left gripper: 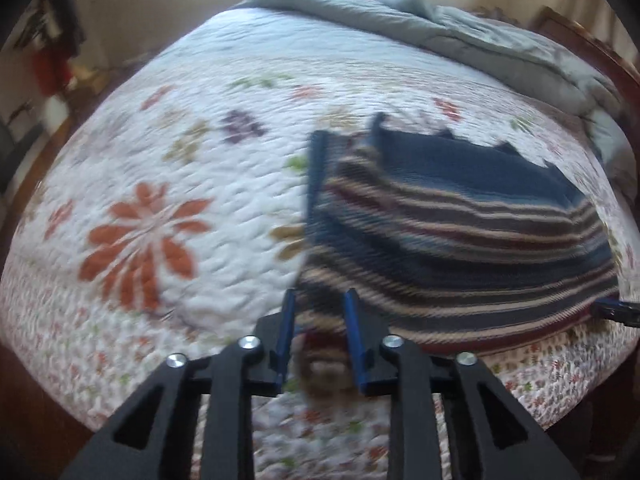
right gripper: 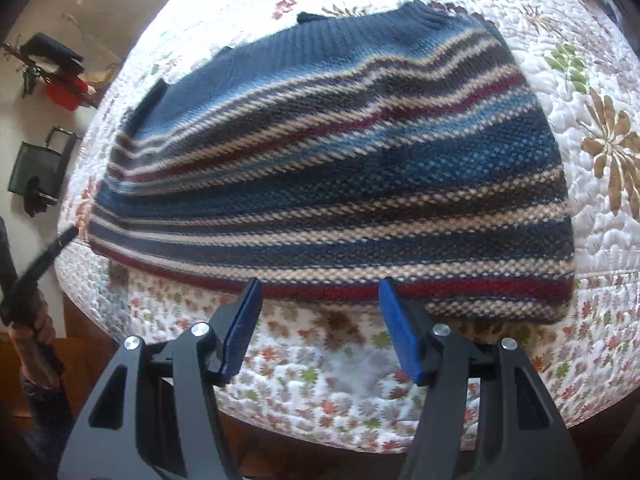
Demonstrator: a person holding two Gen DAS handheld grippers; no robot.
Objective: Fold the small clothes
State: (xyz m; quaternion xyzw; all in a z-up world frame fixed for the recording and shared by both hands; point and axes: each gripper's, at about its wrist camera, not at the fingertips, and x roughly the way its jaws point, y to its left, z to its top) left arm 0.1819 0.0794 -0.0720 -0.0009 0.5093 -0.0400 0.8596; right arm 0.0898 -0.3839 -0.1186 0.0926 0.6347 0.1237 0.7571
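Note:
A small knitted sweater (right gripper: 328, 160) with navy, tan and red stripes lies flat on the quilted bed, hem toward me. It also shows in the left wrist view (left gripper: 460, 220), on the right half. My left gripper (left gripper: 319, 296) is at the sweater's near left corner with cloth bunched between its blue fingers (left gripper: 286, 332); the view is blurred. My right gripper (right gripper: 320, 284) is open, its fingers (right gripper: 396, 320) just short of the hem's red stripe, holding nothing. The left gripper also shows at the left edge of the right wrist view (right gripper: 44, 256).
The bed carries a white floral quilt (left gripper: 180, 184). A grey duvet (left gripper: 500, 48) is heaped at the far end. The wooden bed frame (left gripper: 592, 52) shows at the right. Dark furniture and a red object (right gripper: 66, 92) stand beside the bed.

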